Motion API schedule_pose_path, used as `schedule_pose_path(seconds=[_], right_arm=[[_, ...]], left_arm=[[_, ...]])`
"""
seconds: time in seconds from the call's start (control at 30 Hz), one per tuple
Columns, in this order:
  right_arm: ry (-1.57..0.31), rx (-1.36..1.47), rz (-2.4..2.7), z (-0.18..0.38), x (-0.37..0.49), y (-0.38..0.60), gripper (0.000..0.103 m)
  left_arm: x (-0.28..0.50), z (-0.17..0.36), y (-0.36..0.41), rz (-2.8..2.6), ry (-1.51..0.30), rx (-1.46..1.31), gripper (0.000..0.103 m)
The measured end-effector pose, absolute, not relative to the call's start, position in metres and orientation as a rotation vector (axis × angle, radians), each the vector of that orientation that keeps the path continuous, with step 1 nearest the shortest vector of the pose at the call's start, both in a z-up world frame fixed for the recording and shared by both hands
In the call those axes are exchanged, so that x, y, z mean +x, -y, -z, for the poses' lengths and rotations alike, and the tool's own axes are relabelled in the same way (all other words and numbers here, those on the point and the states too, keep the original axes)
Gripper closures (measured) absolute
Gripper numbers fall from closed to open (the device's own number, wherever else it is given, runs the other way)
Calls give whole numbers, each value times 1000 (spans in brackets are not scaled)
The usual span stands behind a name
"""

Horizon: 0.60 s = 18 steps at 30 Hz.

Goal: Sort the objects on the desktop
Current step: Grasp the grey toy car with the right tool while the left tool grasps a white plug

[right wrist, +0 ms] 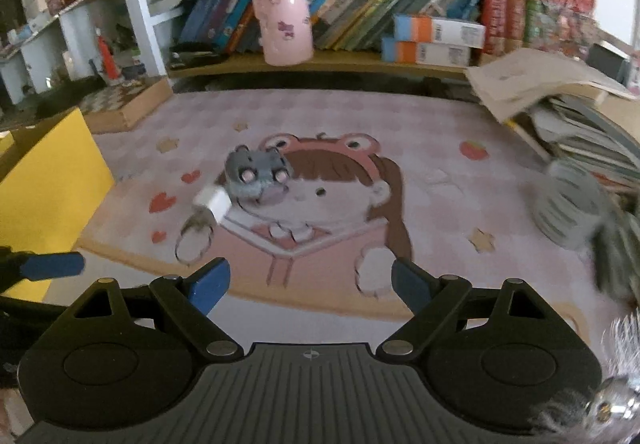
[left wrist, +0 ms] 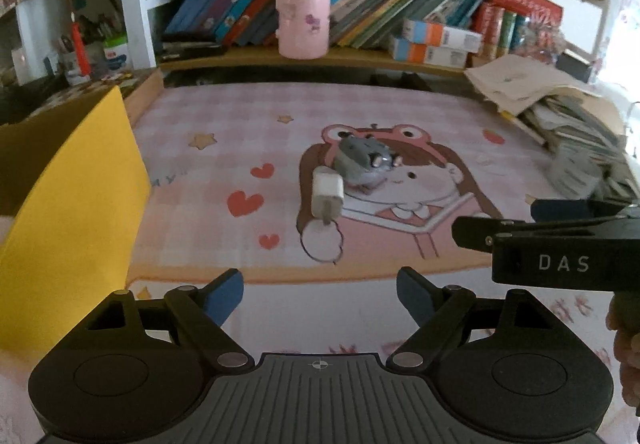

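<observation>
On a pink cartoon mat (left wrist: pixel 240 116), a white charger (left wrist: pixel 327 194) lies touching a grey hamster toy (left wrist: pixel 362 162).

Both grippers, left (left wrist: pixel 320 294) and right (right wrist: pixel 310 284), hover over the mat's near edge, jaws open and empty. "DAS" is printed in white on the right gripper's black side, seen from the left camera. The charger's prongs point toward the cameras. A yellow box (left wrist: pixel 76 204) stands at left, a pink cup (left wrist: pixel 304 16) on the bookshelf behind.

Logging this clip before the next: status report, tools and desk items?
Left tool open, empty. Right tool open, empty. White charger touching grey hamster toy mid-mat, both ungrasped. Yellow box left; path clear.
</observation>
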State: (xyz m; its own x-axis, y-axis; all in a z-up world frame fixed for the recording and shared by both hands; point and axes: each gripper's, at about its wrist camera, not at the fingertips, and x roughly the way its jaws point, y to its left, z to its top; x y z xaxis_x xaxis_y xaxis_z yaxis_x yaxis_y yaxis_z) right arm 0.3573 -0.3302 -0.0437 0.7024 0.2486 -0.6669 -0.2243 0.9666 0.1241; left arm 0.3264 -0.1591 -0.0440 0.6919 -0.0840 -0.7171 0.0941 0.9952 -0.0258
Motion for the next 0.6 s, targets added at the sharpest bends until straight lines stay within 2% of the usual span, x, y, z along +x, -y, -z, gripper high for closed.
schedule_pose_path(seconds=[0.07,0.13,0.37,0.43,0.6], right_arm=[[-740,33,-283,44,369,328,16],[-735,28,-296,45,381,327,16],[-731,36,-326,46,415,324,16],[-734,42,-332,47,422,323,16],[-758,78,-364,51,441,317,16]], left_arm=[[338,46,161,86,-804,21,18],[350,49,163,77,-801,37,25],[385,65,174,72,-809,88,31],[391,69,177,66,-812,98,45],[407,78,183,50,-811,105,56]])
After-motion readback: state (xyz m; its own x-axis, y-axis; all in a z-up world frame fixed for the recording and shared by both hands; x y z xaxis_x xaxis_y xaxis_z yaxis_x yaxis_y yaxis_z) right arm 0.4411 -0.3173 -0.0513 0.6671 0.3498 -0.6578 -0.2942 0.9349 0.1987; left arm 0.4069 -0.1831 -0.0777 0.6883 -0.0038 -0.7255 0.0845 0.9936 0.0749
